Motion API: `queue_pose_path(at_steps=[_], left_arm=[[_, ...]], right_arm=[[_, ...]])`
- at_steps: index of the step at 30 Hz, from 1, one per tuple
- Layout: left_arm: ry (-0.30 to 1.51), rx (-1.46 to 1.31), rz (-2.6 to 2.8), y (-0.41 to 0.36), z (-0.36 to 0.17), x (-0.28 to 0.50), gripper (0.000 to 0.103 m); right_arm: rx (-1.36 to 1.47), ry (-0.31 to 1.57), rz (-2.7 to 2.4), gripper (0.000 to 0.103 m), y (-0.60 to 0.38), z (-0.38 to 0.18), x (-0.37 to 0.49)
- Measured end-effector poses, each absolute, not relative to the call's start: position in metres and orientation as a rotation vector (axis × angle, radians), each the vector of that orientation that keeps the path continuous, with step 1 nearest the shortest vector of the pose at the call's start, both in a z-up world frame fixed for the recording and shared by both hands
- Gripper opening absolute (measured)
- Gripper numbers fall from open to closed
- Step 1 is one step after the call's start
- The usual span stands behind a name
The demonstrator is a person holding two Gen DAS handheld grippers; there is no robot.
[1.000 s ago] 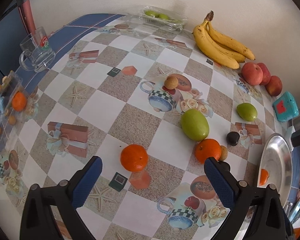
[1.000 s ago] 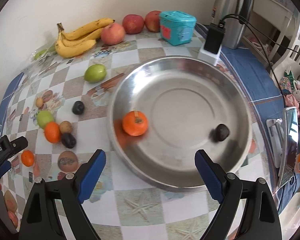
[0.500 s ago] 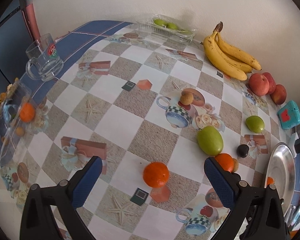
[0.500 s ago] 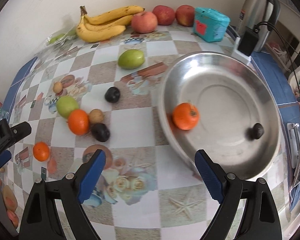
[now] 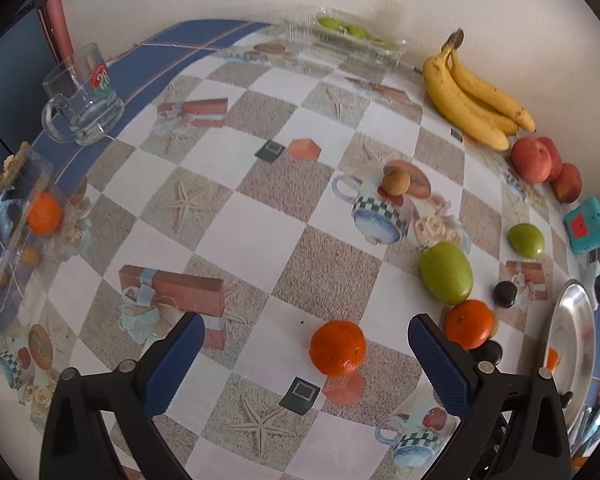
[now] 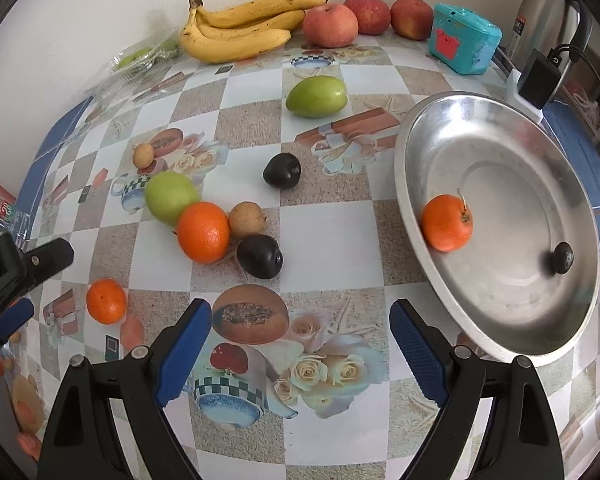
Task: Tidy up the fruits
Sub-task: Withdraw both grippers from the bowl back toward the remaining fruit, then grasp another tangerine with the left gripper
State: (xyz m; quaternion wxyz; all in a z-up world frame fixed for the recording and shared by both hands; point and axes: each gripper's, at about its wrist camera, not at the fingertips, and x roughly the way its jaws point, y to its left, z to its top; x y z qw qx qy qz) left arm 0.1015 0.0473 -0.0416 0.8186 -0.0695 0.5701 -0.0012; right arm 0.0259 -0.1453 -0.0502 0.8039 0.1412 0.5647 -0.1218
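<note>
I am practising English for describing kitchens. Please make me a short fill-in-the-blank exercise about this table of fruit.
1. The metal bowl holds one orange and one small ____ fruit.
2. Both tongs, left and right, are ____.
3. The bananas lie beside three red ____.
4. The glass mug stands ____.

Answers: dark; open; apples; upright

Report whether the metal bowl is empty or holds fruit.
Not empty: the metal bowl holds an orange and a small dark fruit.
</note>
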Motion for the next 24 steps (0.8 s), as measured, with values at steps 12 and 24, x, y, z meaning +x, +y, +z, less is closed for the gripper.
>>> queue_pose_path(at_steps=[12, 24], left_arm=[[1.315, -0.139, 0.018, 0.042, -0.071, 0.104, 0.103], [1.379, -0.125, 0.009, 0.034, -0.089, 0.106, 0.096]], right_arm=[[0.313, 1.26, -0.236, 0.091, -0.142, -0.068, 0.031], [0.23, 1.27, -0.248, 0.091, -0.134, -0.081, 0.047]])
